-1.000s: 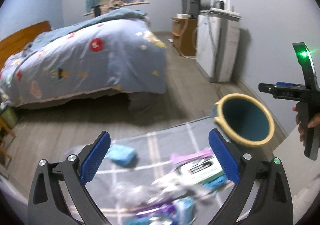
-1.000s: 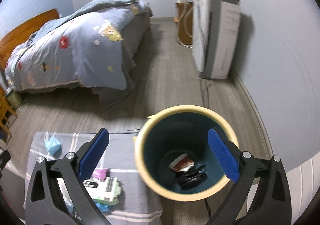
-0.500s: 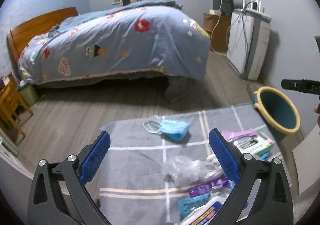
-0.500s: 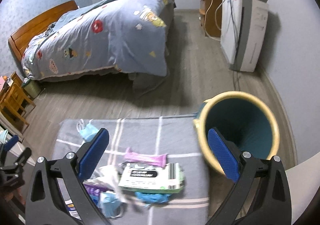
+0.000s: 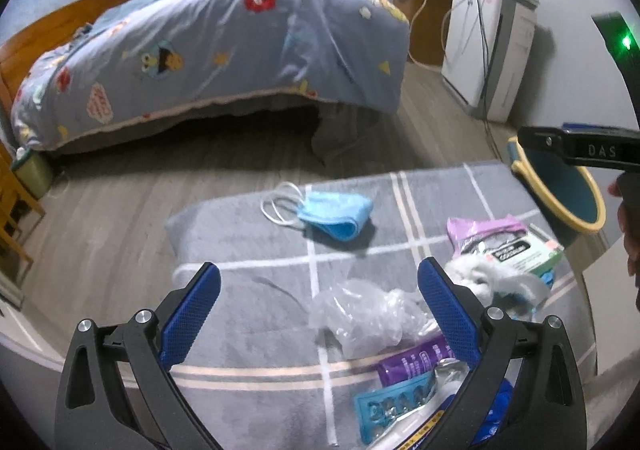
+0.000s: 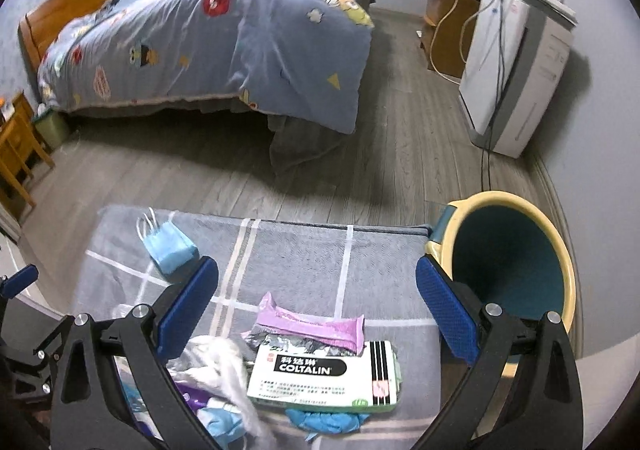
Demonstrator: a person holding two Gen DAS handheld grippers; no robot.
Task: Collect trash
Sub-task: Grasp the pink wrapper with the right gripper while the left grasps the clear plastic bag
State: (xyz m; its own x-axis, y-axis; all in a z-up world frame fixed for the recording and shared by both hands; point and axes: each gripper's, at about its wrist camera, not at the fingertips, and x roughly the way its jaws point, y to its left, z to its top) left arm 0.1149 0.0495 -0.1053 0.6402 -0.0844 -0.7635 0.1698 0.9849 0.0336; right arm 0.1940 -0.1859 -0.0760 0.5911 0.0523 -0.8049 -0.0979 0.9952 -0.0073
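Note:
Trash lies on a grey checked mat. A blue face mask sits at its far side. A clear crumpled plastic bag lies between the fingers of my open left gripper. A purple wrapper and a white Coltalin box lie between the fingers of my open right gripper. A teal bin with a yellow rim stands at the mat's right end. Neither gripper holds anything.
A bed with a blue quilt fills the far side. A white appliance with cables stands by the right wall. Wooden furniture is at the left. More wrappers lie near my left gripper.
Both views have swung left, away from the bin and toward the mat. The trash pile now lies between the fingers of both grippers. Both stay open.

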